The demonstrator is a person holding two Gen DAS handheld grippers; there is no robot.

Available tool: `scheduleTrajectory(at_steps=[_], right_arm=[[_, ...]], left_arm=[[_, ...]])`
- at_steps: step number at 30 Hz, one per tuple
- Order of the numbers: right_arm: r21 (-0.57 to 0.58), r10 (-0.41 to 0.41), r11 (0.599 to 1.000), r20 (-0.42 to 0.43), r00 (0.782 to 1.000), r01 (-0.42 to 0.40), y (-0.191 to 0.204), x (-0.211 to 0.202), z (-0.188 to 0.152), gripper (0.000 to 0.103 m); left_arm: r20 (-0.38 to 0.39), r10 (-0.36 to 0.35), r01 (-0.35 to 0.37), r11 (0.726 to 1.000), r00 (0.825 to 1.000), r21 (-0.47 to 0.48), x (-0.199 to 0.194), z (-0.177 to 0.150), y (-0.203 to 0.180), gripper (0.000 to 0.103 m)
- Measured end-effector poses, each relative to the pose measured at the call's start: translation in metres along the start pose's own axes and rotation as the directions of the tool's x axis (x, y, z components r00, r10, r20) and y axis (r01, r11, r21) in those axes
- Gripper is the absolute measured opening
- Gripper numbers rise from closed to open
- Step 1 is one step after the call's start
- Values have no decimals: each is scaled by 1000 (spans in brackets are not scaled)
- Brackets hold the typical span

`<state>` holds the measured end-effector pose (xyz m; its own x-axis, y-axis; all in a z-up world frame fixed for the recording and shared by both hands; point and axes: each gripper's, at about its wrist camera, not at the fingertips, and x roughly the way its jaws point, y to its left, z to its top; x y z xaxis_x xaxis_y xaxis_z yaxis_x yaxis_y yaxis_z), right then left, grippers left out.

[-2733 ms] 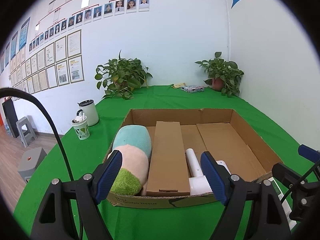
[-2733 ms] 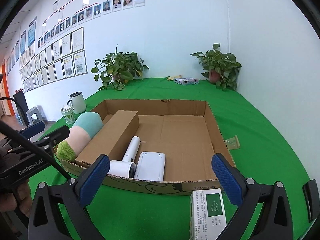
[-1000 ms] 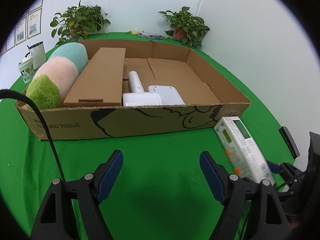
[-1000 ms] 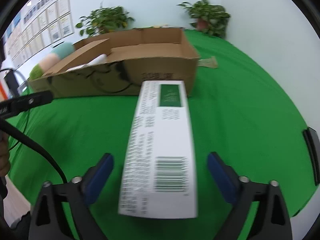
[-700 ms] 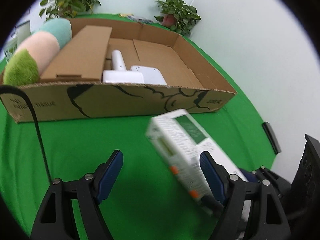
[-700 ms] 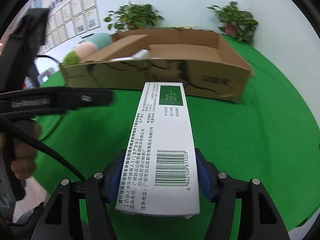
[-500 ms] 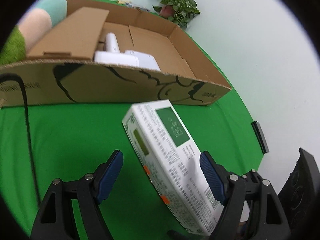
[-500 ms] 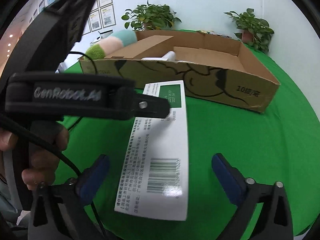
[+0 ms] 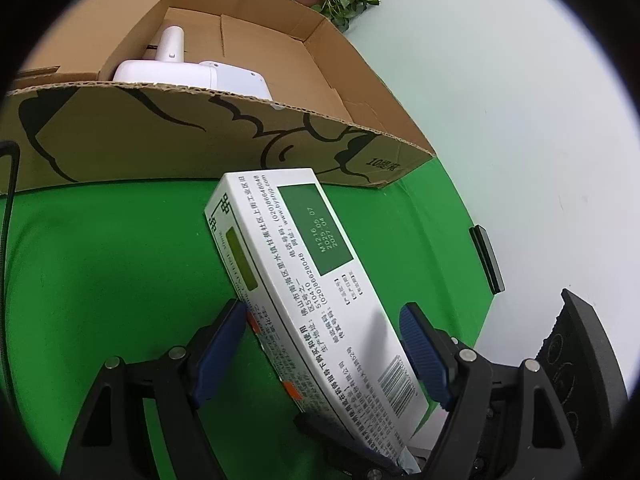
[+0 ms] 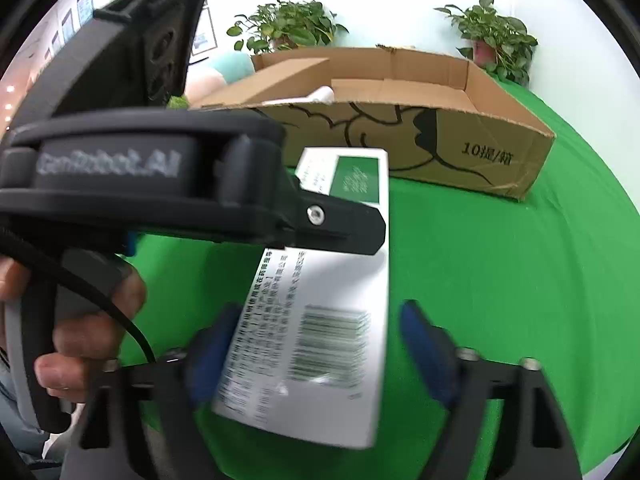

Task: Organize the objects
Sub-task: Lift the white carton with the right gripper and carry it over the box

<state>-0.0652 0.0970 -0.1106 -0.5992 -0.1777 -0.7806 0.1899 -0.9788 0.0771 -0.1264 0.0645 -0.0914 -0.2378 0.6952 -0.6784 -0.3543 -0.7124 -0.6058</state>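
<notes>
A long white medicine box [image 9: 304, 280] with a green label lies between the open fingers of my left gripper [image 9: 324, 344], touching neither blue pad clearly. In the right wrist view the same box [image 10: 328, 320] sits between the spread fingers of my right gripper [image 10: 320, 344], with a gap at the right pad. The left gripper's body [image 10: 160, 184] crosses over the box from the left. The cardboard tray box [image 9: 208, 136] stands just beyond on the green cloth.
The tray holds a long brown carton [image 9: 124, 8], white devices [image 9: 188, 72] and a plush roll [image 10: 216, 76]. Potted plants [image 10: 496, 40] stand by the wall. The table edge [image 9: 480, 264] runs close on the right.
The right gripper shut on the white box, lifted it, then opened again. The left gripper moved in around the box, which now lies between both grippers' fingers.
</notes>
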Motion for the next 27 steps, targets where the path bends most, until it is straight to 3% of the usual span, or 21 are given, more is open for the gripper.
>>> scheduleTrajectory(at_steps=[4,8,12,13,14,16,27], right_arm=[[49,40,998,15,999,-41,-14,-10,-7,65],[129,131,983,35,991,-134,-29,-16,-10,65],[114,149,981,48,988,-154,-27,-19,-13,64],[106,154,982,53,987,-159,-24,-21,-15,64],[100,174,979,60,983,-180,-23,-23,-15,64],[72,175,981,77,982,-180,-18,-26,-14,63],[39,169,984,128,977,-175,-14,-38,-13,60]], left_arm=[[-2,-13,13,1000,1000,-20,-2,-1,1,79],[-10,-27,27,999,1000,-37,-2,-3,2,79],[-26,-44,43,998,999,-47,-1,-6,-2,79],[-46,-78,76,996,996,-56,1,-8,-2,75],[-59,-95,92,994,994,-56,2,-9,-4,65],[-78,-86,84,996,993,-28,4,-11,-10,50],[-33,-106,106,994,994,10,-13,-9,-21,40]])
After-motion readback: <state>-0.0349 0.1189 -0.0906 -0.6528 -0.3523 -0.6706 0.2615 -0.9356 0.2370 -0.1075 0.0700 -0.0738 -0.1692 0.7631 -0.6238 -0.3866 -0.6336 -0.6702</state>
